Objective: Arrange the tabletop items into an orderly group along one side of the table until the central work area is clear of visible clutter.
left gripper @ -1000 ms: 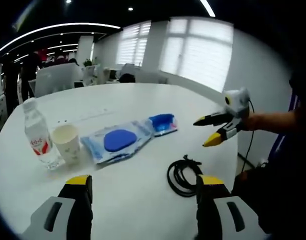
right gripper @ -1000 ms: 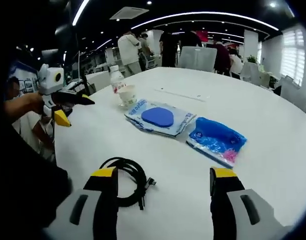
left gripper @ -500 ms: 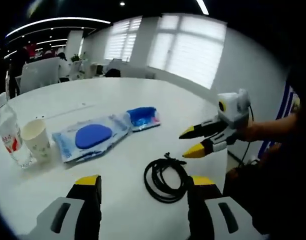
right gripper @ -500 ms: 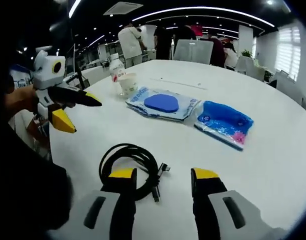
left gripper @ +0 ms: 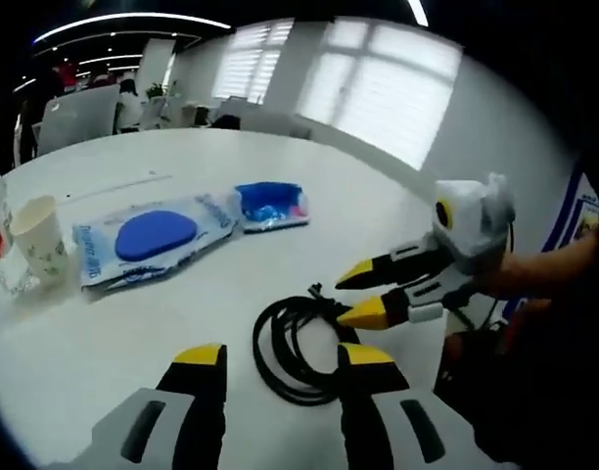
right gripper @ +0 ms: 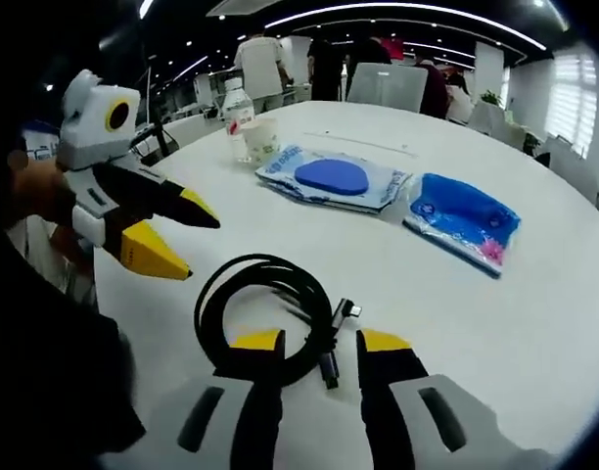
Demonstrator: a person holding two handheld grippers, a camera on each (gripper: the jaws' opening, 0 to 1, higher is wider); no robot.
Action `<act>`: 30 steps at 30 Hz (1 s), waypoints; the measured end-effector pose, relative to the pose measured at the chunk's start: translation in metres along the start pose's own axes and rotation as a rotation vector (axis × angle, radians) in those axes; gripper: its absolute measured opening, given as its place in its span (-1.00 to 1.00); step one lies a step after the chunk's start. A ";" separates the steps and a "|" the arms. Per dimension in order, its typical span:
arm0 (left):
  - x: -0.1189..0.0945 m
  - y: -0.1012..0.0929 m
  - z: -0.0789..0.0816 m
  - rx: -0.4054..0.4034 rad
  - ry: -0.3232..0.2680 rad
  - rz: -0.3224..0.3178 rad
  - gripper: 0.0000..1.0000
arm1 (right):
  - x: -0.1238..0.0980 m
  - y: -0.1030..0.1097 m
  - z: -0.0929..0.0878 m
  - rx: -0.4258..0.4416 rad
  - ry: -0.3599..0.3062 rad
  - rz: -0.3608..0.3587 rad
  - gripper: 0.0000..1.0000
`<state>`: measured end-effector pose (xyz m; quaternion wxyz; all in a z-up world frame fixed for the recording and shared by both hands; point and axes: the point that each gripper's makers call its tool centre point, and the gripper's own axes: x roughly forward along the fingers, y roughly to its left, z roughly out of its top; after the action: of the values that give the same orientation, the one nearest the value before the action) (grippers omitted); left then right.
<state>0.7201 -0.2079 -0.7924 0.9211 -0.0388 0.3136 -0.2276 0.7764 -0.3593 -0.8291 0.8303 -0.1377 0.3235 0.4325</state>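
A coiled black cable (left gripper: 292, 345) lies on the white round table (left gripper: 114, 333), just ahead of my left gripper (left gripper: 283, 354), which is open with its jaws part-closed. My right gripper (left gripper: 358, 296) comes in from the right, open, its lower tip at the coil's edge. In the right gripper view the cable (right gripper: 265, 311) lies between and ahead of my right gripper (right gripper: 319, 341), whose jaws stand narrow but apart around the coil's near edge and plug. My left gripper (right gripper: 197, 247) hovers open at the coil's left.
Farther back lie a clear pouch with a blue pad (left gripper: 148, 240) and a smaller blue pack (left gripper: 270, 203). A paper cup (left gripper: 37, 235) and a water bottle (right gripper: 239, 110) stand at the far side. Chairs and people are beyond the table.
Both grippers have come closer to the cable from opposite sides. The jaws of each have narrowed. The table items have stayed where they were.
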 end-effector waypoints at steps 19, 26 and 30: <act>0.067 -0.029 -0.043 -0.122 0.167 0.014 -0.53 | 0.033 0.012 -0.028 0.022 0.072 -0.032 -0.78; 0.076 -0.024 -0.054 -0.106 0.207 0.040 -0.54 | 0.038 0.014 -0.031 0.010 0.097 -0.068 -0.77; 0.079 -0.024 -0.054 -0.098 0.213 0.041 -0.59 | 0.039 0.015 -0.031 0.012 0.102 -0.069 -0.77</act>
<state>0.7332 -0.2607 -0.8749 0.8841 -0.0530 0.4210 -0.1959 0.7678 -0.3420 -0.8768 0.8278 -0.1659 0.3631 0.3942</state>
